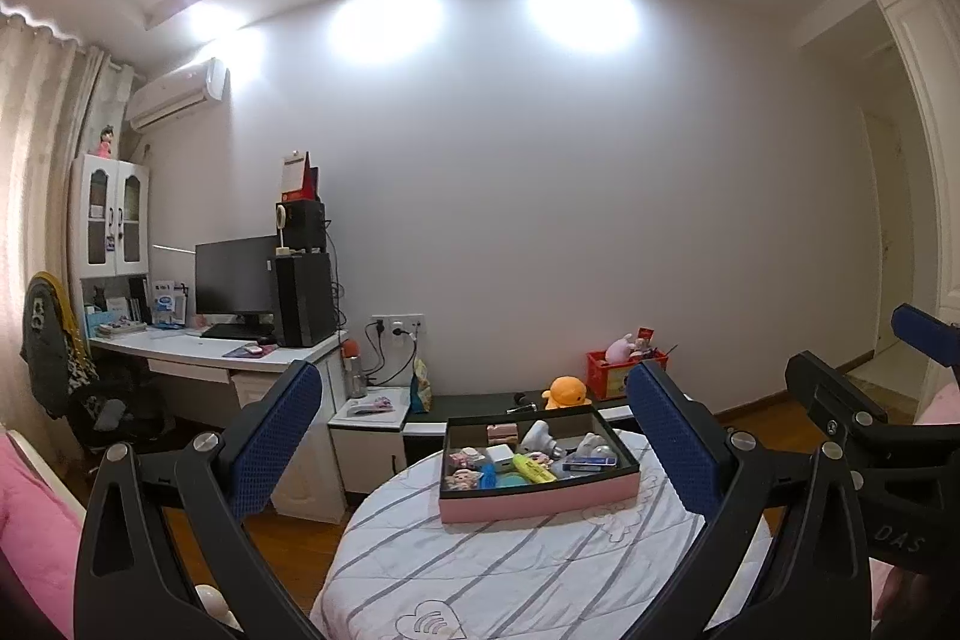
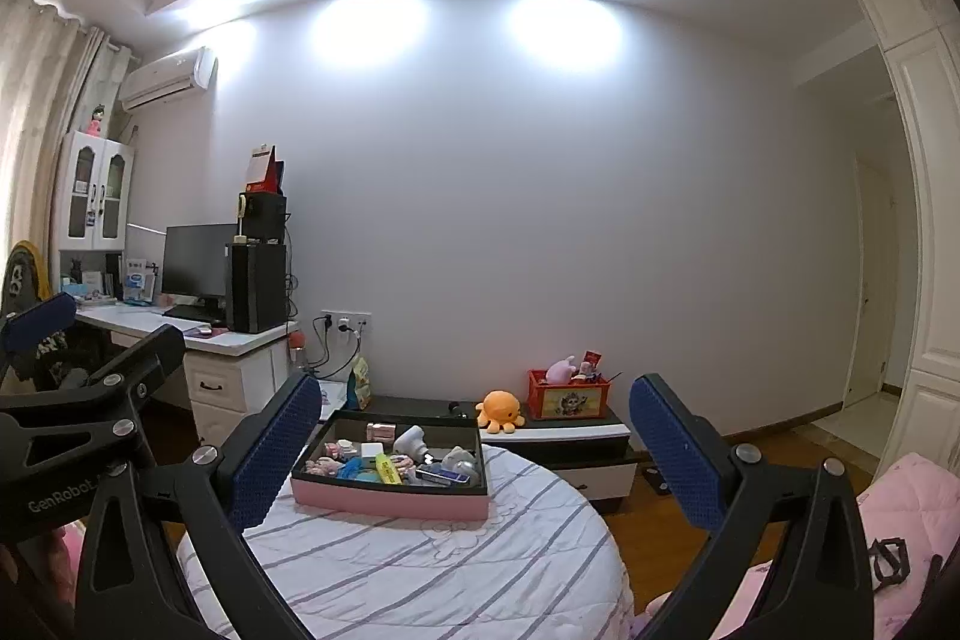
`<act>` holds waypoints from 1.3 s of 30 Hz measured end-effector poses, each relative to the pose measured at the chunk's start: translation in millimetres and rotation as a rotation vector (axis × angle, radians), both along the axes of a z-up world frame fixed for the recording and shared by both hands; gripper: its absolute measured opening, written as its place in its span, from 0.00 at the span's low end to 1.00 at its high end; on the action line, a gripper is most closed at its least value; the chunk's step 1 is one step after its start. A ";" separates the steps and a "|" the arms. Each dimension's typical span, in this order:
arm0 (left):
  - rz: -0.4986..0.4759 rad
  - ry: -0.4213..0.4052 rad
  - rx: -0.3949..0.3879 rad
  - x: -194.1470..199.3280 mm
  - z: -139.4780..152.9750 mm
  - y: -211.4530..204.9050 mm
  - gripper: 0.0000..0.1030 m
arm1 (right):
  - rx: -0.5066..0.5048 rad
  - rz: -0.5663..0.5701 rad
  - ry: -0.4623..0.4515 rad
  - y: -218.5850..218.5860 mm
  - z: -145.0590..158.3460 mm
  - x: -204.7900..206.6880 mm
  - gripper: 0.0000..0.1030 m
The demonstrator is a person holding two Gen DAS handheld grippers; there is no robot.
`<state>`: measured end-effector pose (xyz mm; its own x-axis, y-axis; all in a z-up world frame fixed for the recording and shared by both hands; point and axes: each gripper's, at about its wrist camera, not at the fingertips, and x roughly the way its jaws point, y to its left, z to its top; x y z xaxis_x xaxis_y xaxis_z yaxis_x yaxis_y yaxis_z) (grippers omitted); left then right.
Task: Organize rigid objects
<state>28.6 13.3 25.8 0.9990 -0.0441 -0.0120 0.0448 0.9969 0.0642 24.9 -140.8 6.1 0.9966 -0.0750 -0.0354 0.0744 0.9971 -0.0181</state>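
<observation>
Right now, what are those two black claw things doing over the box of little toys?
A person holds a hand-held gripper in each hand: the left hand-held gripper and the right hand-held gripper. Both are open and hold nothing. They hover above the round table, aimed at the pink tray, which is full of small things like a yellow highlighter. Nothing has been picked up yet.

Home bedroom: desk [image 1: 180, 349], plush toy [image 1: 567, 392].
</observation>
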 end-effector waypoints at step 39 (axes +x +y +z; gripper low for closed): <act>0.026 -0.007 0.015 -3.0 0.6 4.3 1.00 | -0.004 0.001 0.019 4.0 -0.5 2.2 1.00</act>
<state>25.6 17.7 26.4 0.9998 -0.0175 -0.0052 0.0179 0.9967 0.0797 27.0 -136.8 5.6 0.9958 -0.0742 -0.0540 0.0731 0.9971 -0.0235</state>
